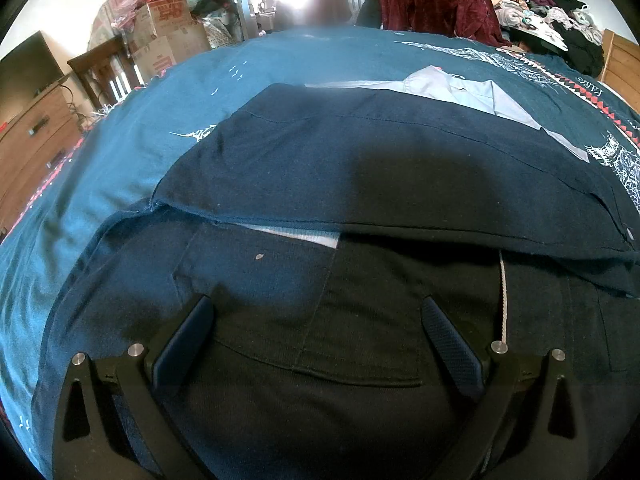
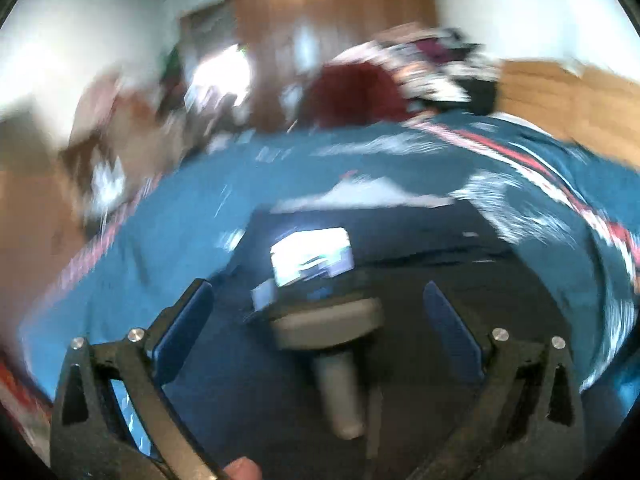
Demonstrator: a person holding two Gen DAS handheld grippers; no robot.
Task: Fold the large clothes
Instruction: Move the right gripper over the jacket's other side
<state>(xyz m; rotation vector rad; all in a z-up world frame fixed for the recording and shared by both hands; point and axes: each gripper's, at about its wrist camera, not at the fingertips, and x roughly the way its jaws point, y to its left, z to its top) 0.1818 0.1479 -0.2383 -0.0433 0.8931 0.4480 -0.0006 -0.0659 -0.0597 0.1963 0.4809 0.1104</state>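
Lying across the teal bedspread (image 1: 120, 152), the dark navy trousers (image 1: 360, 176) are sitting partly folded, one layer doubled over the lower part with its back pocket (image 1: 320, 344) showing. The left gripper (image 1: 320, 344) is hovering just above that pocket, fingers spread wide and holding nothing. The right gripper (image 2: 320, 328) is also gaping wide and empty; its view is smearing badly, showing the other handheld device (image 2: 328, 320) over the dark cloth. A pale grey shirt (image 1: 472, 92) is lying beyond the trousers.
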